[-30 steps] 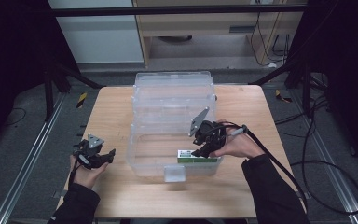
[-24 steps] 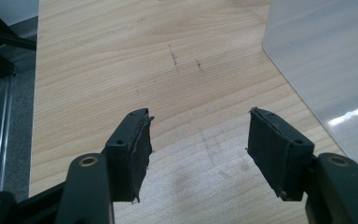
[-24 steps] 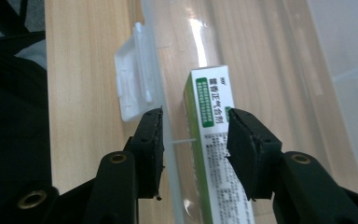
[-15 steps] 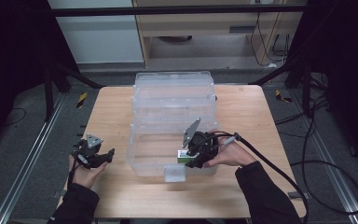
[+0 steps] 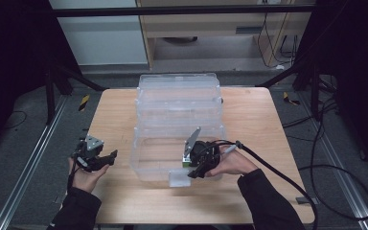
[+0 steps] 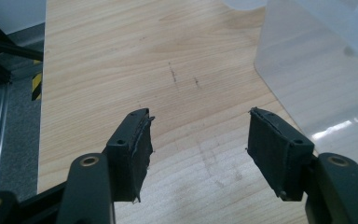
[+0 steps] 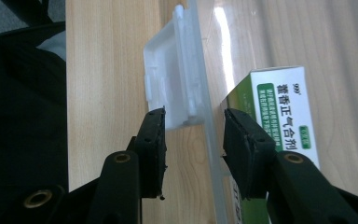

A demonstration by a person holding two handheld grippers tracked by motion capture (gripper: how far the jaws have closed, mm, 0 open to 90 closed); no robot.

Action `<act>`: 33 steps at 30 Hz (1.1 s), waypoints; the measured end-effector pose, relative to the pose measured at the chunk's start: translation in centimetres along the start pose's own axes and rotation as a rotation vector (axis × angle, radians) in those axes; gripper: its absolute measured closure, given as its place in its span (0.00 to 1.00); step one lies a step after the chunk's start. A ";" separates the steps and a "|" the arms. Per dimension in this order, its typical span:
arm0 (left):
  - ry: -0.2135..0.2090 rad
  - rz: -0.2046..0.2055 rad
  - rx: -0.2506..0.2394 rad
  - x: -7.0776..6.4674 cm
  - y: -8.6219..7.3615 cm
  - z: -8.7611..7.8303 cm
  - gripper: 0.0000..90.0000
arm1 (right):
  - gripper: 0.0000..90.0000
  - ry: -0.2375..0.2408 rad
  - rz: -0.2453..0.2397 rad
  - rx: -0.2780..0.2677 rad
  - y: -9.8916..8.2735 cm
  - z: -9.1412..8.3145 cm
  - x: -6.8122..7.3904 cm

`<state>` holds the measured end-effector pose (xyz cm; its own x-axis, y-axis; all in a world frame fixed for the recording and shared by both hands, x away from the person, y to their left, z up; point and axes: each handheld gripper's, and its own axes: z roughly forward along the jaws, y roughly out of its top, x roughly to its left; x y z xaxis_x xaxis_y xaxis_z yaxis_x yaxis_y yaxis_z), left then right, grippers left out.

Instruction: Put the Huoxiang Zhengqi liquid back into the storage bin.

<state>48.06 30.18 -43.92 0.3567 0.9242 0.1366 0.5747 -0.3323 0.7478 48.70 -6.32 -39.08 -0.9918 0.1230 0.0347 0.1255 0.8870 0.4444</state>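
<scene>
1. Your right gripper [image 5: 195,168] sits at the near wall of the clear plastic bin [image 5: 177,103], at about 5 o'clock on it in the high view. Its jaws stand roughly half open and grip nothing.
2. Your right gripper view shows what the high view cannot: the jaws straddle the bin's thin wall, one outside by the white latch [image 7: 170,86], the other inside against the green-and-white box [image 7: 279,112]. No pad presses on the wall.
3. The box lies inside the bin at its near edge; the high view gives just a green sliver [image 5: 186,163].
4. Your left gripper [image 5: 106,157] hovers over the bare worktop [image 5: 115,110] at 9 o'clock of the bin, jaws wide apart and empty; its own view shows the bin's corner at 2 o'clock.
5. Since a second ago, your right gripper has come down and toward you, from above the bin to the latch. Your left has hardly shifted.
</scene>
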 end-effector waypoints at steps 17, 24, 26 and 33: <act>-0.029 0.054 -0.069 0.4 3.7 -1.6 0.44 | 0.72 0.007 0.013 0.018 -0.1 1.6 0.0; -0.041 0.083 -0.104 0.5 5.8 -2.0 0.45 | 0.73 0.013 0.010 0.014 -0.1 1.6 -0.2; -0.042 0.092 -0.108 0.6 6.4 -2.2 0.45 | 0.73 0.012 0.010 0.015 -0.1 1.6 -0.2; -0.065 0.148 -0.134 0.5 9.2 -2.9 0.45 | 0.74 0.009 0.006 0.012 -0.1 1.7 -0.1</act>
<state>51.39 28.13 -35.11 0.4789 0.8518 0.2126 0.4110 -0.4315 0.8031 48.85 -5.73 -40.63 -0.9913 0.1239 0.0453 0.1313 0.8917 0.4332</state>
